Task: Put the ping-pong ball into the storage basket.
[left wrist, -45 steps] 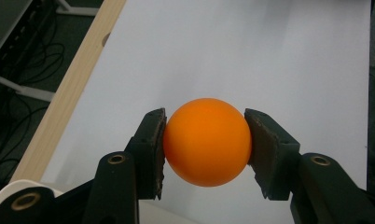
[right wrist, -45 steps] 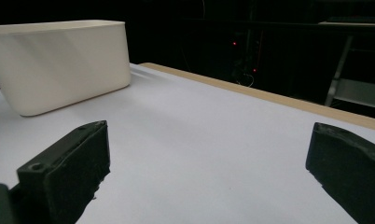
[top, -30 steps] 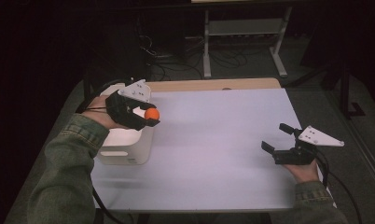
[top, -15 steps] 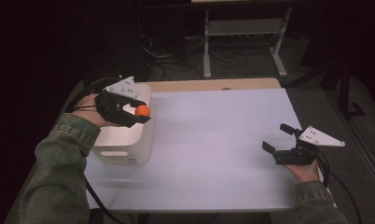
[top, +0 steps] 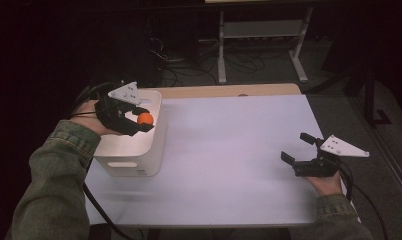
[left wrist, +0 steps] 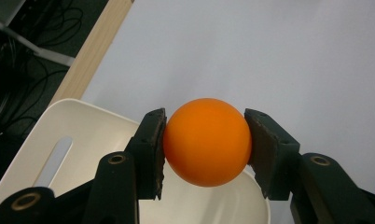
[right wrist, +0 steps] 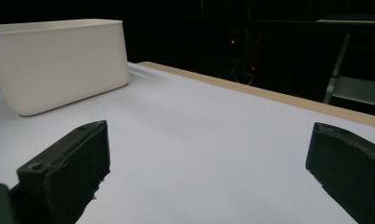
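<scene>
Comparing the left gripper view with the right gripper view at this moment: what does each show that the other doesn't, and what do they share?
Left gripper view alone: the orange ball clamped between the left gripper jaws, above the open top of the white bin, and the slot in its wall.

Right gripper view alone: the right gripper with jaws wide apart and nothing between them, and the bin's outer side from low across the table.

Both: the white bin, the white tabletop and its wooden edge strip.

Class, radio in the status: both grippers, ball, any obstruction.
Left gripper shut on orange ball, over white bin. Right gripper open, empty, low over table. Nothing in the way.
</scene>
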Tool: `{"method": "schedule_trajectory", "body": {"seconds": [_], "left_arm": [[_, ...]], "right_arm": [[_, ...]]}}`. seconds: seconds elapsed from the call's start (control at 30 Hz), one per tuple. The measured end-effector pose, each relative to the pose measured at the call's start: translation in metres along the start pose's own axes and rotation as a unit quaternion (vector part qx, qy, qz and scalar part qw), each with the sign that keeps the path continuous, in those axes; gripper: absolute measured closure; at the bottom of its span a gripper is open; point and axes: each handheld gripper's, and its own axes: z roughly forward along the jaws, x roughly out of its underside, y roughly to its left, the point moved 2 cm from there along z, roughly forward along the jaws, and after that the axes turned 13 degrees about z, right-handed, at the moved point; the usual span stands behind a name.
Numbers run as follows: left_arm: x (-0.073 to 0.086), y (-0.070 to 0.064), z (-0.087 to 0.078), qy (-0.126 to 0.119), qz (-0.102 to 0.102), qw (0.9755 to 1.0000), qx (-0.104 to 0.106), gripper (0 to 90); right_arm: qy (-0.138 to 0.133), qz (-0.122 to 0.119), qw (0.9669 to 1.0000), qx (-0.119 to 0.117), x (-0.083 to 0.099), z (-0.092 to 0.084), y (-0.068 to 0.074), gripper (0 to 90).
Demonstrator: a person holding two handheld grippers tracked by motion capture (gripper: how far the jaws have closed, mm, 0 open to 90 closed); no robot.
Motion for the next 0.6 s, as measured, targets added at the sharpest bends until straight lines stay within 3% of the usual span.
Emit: {"method": "schedule_trajectory", "body": {"seconds": [0.6], "left_arm": [[0.012, 0.005, 0.004, 0.052, 0.016, 0.9984, 0.015, 50.7]], "right_arm": [[0.003, -0.004, 1.0, 0.0, 0.001, 0.001, 0.0, 0.0]]}}
